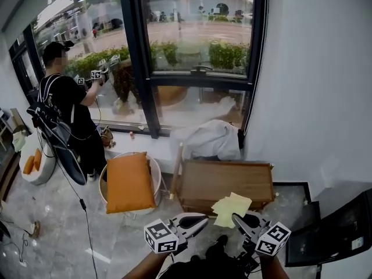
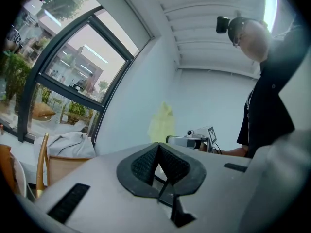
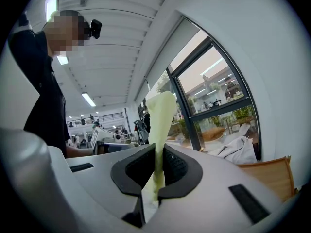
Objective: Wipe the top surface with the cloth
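Head view: a rimmed wooden desk stands beside a round white tub holding an orange cushion. The right tongs clench the yellow cloth at the desk's near edge. The left tongs are pressed together on nothing.

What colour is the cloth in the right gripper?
Pale yellow cloth, clearest in the head view.

White left gripper, lower centre: jaws together, empty. White right gripper, lower right: jaws clamped on pale yellow cloth.
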{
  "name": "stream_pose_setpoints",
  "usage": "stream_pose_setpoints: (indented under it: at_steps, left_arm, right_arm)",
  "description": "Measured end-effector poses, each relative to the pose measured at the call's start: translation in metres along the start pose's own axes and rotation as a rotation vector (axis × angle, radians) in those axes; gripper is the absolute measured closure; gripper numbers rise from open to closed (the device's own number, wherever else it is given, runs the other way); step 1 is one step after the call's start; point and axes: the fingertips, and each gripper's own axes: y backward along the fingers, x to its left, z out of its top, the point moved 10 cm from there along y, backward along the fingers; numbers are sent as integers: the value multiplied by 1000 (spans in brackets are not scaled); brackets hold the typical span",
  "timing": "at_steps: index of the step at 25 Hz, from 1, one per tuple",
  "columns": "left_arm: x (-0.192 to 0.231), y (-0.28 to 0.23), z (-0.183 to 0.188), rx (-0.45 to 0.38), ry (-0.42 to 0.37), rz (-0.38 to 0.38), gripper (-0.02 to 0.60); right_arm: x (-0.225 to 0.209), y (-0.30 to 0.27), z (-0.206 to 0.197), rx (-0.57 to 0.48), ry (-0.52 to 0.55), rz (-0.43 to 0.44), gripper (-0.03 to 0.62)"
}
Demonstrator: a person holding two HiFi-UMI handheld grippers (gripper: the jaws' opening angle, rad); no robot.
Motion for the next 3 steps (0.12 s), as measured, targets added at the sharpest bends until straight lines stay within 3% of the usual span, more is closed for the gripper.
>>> stream_pose_setpoints:
  at_steps: [3]
  left_arm:
    - [0,4,3,-13,3,-3,572]
  right_arm:
    - [0,-3,1,2,1,-2,562]
